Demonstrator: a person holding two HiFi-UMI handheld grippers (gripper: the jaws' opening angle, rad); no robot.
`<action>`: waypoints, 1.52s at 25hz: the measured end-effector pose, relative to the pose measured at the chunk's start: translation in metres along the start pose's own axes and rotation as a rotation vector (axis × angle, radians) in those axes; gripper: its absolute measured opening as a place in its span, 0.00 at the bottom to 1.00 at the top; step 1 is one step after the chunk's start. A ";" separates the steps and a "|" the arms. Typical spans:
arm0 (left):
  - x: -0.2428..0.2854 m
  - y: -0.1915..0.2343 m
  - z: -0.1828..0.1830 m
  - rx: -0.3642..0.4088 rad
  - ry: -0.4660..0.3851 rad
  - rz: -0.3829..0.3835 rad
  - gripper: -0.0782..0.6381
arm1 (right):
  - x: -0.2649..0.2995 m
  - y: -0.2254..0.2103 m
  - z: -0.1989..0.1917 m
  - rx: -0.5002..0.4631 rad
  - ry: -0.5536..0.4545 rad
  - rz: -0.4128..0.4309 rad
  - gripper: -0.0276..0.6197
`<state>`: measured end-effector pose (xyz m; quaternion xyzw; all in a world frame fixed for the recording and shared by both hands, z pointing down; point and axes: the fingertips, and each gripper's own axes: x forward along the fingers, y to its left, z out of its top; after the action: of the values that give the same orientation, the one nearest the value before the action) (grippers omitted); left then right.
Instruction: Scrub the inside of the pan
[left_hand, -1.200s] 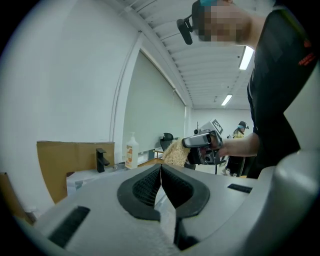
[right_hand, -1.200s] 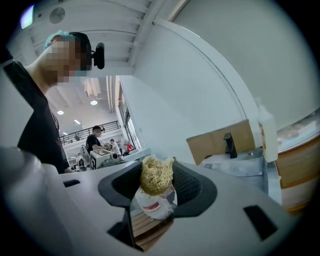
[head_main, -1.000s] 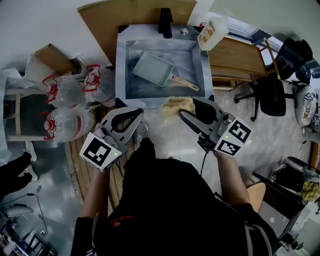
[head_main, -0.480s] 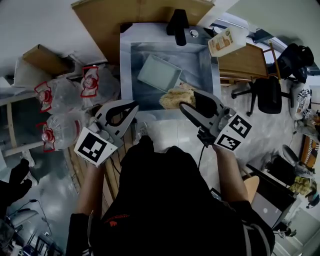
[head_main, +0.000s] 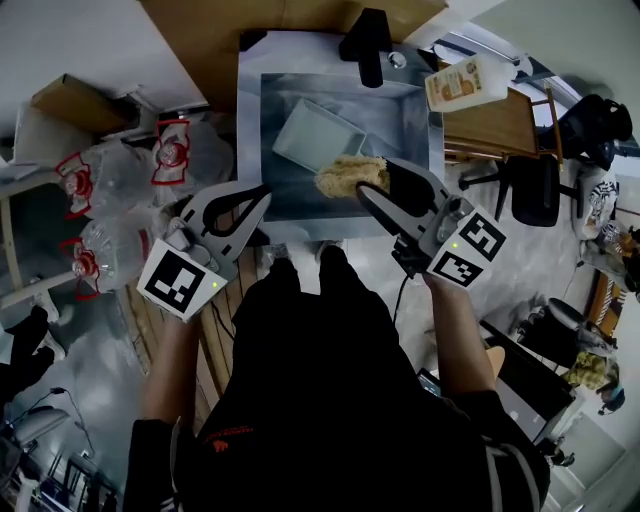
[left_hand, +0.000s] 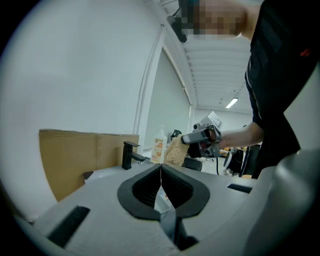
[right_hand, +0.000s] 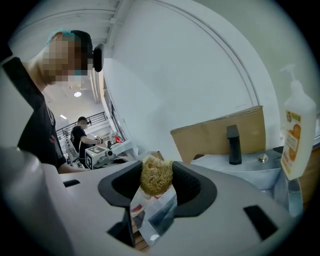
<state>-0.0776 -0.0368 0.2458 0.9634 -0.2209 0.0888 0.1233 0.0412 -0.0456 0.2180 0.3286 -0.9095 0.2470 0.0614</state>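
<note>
Right gripper (head_main: 372, 181): the jaws are closed on a tan fibrous scrubber (right_hand: 156, 175). The wad fills the gap between the tips and bulges past them. My right gripper view shows it pinched on both sides.

Left gripper (left_hand: 161, 166): the jaws are closed tip to tip, and I see nothing between them. In the head view it is at the front left corner of the sink (head_main: 251, 120), left of the pan and apart from it.

Pan (head_main: 316, 135): pale and rectangular, it lies in the sink basin turned at an angle, open side up. From the head view, the scrubber overlaps the pan's near right corner, so the pan lies just ahead of the right fingertips and to their left. I cannot tell whether the scrubber touches the pan or is above it. The pan's handle is not visible to me.

Surroundings: a black faucet (head_main: 366, 42) stands at the sink's far rim. A bottle (head_main: 466, 82) with an orange label stands to the faucet's right. Cardboard (head_main: 280, 18) stands behind the sink.
</note>
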 end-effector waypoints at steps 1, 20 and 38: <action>0.002 0.001 -0.001 -0.004 0.001 0.007 0.13 | 0.002 -0.004 0.000 0.000 0.005 0.005 0.34; 0.060 0.028 -0.014 -0.088 0.040 0.218 0.13 | 0.035 -0.085 0.000 -0.026 0.104 0.169 0.34; 0.067 0.044 -0.070 -0.197 0.080 0.260 0.13 | 0.087 -0.129 -0.067 -0.022 0.247 0.183 0.34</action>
<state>-0.0460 -0.0829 0.3364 0.9057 -0.3461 0.1202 0.2131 0.0511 -0.1477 0.3533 0.2105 -0.9239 0.2800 0.1538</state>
